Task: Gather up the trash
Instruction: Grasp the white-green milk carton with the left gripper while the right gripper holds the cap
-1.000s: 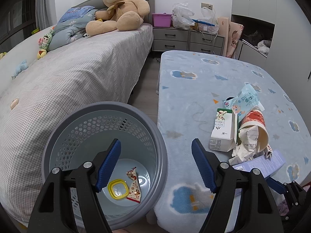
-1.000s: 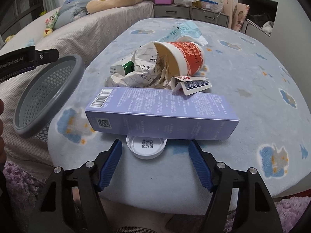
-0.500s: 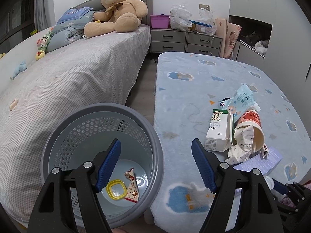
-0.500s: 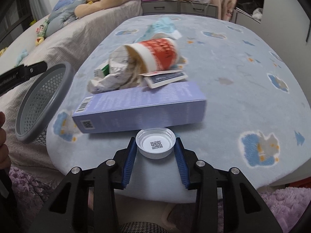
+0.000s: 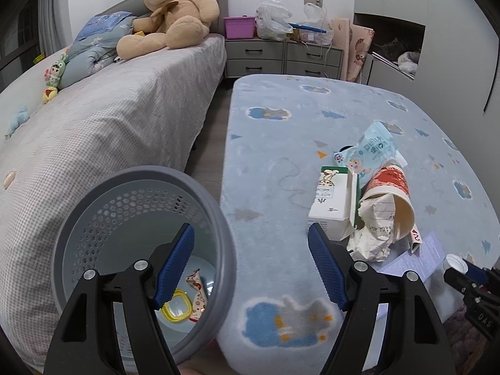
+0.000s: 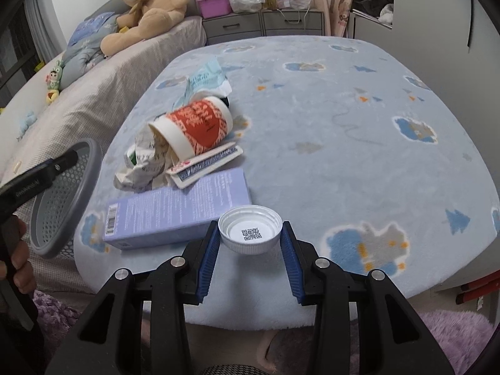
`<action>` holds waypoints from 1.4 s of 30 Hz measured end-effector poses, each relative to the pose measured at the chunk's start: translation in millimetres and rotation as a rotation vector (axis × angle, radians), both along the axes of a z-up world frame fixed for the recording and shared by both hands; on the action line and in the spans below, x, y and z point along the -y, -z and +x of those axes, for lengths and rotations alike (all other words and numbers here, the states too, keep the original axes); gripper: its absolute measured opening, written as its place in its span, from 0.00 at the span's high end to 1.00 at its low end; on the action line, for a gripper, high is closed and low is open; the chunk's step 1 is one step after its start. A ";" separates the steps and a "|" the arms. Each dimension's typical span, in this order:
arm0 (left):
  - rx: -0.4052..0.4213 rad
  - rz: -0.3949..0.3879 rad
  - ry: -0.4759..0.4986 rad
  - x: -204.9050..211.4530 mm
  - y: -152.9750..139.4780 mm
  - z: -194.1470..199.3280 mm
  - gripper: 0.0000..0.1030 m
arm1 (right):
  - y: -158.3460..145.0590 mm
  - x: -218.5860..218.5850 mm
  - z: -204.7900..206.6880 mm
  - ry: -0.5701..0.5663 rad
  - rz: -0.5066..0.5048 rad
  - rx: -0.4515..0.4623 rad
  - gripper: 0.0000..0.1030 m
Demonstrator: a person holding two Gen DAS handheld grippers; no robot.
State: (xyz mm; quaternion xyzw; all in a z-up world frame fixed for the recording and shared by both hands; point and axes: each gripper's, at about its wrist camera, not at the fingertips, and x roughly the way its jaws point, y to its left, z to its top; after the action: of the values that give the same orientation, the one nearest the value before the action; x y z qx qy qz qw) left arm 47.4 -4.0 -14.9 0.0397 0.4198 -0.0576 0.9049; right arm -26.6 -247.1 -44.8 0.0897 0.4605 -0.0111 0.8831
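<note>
Right wrist view: right tool [image 6: 250,243] has closed on the white round plastic cap [image 6: 250,229] and lifted it clear of the blue fleece-covered table [image 6: 312,125], just beside the lilac cardboard box [image 6: 175,212]. Left tool [image 5: 250,265] stands open, empty, above the grey perforated plastic bin [image 5: 140,243]. Pickup judged complete; transfer to that bin remains.

Blue blanketed table [image 6: 343,131] under trash pile [image 6: 175,150]

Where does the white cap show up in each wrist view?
Left wrist: the white cap sits far right, low, at the tip of the right gripper.
Right wrist: the cap is low centre, between the right gripper's pads.
Shared landmark: the red cup lying on its side.
</note>
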 end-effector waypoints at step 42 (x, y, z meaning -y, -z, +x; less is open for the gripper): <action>-0.190 -0.001 0.182 60.7 47.5 57.7 0.30 | -14.1 25.5 46.8 -0.076 0.168 0.063 0.62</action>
State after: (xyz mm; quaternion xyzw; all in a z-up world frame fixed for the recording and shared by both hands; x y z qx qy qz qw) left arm 105.0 -64.7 -62.5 0.0715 0.4984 -0.1429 0.8521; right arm 20.2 -272.6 -30.7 0.1461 0.4349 0.0638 0.8862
